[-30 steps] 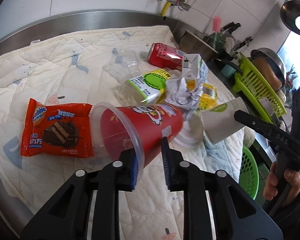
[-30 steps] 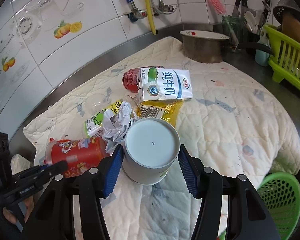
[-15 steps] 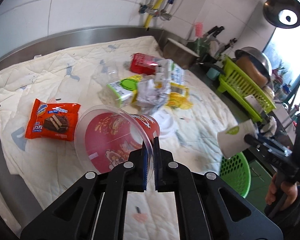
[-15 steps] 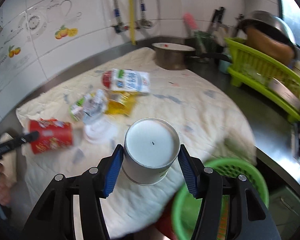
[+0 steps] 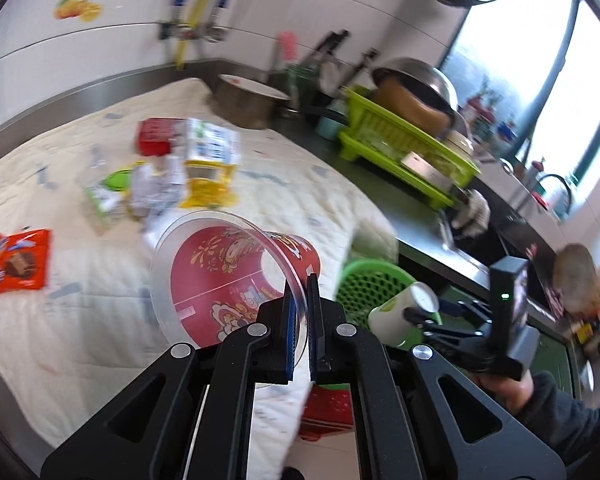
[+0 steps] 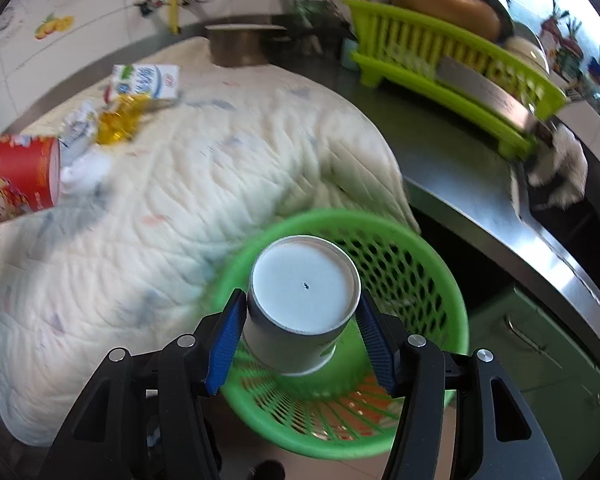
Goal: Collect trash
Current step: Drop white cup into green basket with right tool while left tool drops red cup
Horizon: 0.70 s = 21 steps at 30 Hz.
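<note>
My left gripper point(image 5: 299, 316) is shut on the clear rim of a red printed plastic cup point(image 5: 236, 280) and holds it above the quilt, near its edge; the cup also shows in the right wrist view point(image 6: 18, 180). My right gripper point(image 6: 302, 320) is shut on a white paper cup point(image 6: 300, 312), bottom toward the camera, right over the green mesh basket point(image 6: 432, 272). The left wrist view shows that paper cup point(image 5: 400, 314) over the basket point(image 5: 370, 280). Other trash lies on the quilt: a milk carton point(image 6: 146, 80), a yellow wrapper point(image 6: 118, 122), crumpled paper point(image 5: 156, 184), an orange snack packet point(image 5: 18, 262), a red can point(image 5: 156, 138).
A cream quilt point(image 6: 204, 184) covers the steel counter. A metal pot point(image 6: 236, 46) stands at the back. A green dish rack point(image 6: 452, 68) with bowls sits on the right, beside a sink point(image 5: 480, 240). A red stool point(image 5: 328, 408) stands under the basket.
Both grippers swung right, off the quilt's middle. The paper cup now hangs over the green basket. The red cup has been carried toward the quilt's right edge.
</note>
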Available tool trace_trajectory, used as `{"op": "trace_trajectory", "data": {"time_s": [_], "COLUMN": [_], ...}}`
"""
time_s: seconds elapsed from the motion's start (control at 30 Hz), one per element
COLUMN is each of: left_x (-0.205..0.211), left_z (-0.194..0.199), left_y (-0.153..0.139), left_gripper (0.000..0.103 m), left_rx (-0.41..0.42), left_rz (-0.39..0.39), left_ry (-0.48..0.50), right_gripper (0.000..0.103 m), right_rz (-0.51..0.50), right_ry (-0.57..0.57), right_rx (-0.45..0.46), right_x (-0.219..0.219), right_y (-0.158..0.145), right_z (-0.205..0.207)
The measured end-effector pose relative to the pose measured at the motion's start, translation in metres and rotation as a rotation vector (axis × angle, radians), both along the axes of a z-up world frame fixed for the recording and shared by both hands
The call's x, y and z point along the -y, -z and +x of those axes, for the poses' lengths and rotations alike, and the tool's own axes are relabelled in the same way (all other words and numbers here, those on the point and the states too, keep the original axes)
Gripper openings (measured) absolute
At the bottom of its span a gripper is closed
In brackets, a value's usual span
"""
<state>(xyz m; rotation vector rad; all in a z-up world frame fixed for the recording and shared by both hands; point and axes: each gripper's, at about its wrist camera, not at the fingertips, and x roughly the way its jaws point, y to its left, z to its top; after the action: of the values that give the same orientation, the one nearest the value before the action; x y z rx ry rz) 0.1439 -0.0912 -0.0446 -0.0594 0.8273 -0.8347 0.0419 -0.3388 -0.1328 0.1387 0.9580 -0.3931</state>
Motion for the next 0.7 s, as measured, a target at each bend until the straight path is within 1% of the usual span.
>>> {"op": "trace_trajectory", "data": {"time_s": [0.1,0.2,0.27,0.37,0.47,0.7], "left_x": [0.026,0.052,0.066,0.095,0.117,0.162], "left_z": [-0.008,-0.014,-0.018,-0.025,-0.031,-0.044], "left_y": [0.004,0.013,0.019,0.032,0.044,0.083], "left_gripper": [0.003,0.003,0.003,0.004,0.004,0.004], "left_rx": [-0.006,-0.023,-0.036,-0.060,-0.081,-0.143], "left_rz": [0.011,0.027,0.029,0.051,0.073,0.132], "left_ry": [0.055,0.111,0.146,0.202,0.244,0.318], "right_gripper": [0.057,0.059,0.061,0.062,0.068,0.068], "right_rz": [0.009,0.009,0.007,0.002,-0.009,-0.023], "right_ry": [0.025,0.045,0.057,0.070,0.088,0.115], "right_rx": [-0.011,-0.006,0.005,0.022,0.046,0.090], "right_x": [0.009,0.015,0.018,0.022,0.025,0.028], "right_y": [0.005,0.003,-0.002,-0.011,-0.021,-0.040], "right_z": [-0.011,-0.023,-0.030,-0.043,-0.057,-0.083]}}
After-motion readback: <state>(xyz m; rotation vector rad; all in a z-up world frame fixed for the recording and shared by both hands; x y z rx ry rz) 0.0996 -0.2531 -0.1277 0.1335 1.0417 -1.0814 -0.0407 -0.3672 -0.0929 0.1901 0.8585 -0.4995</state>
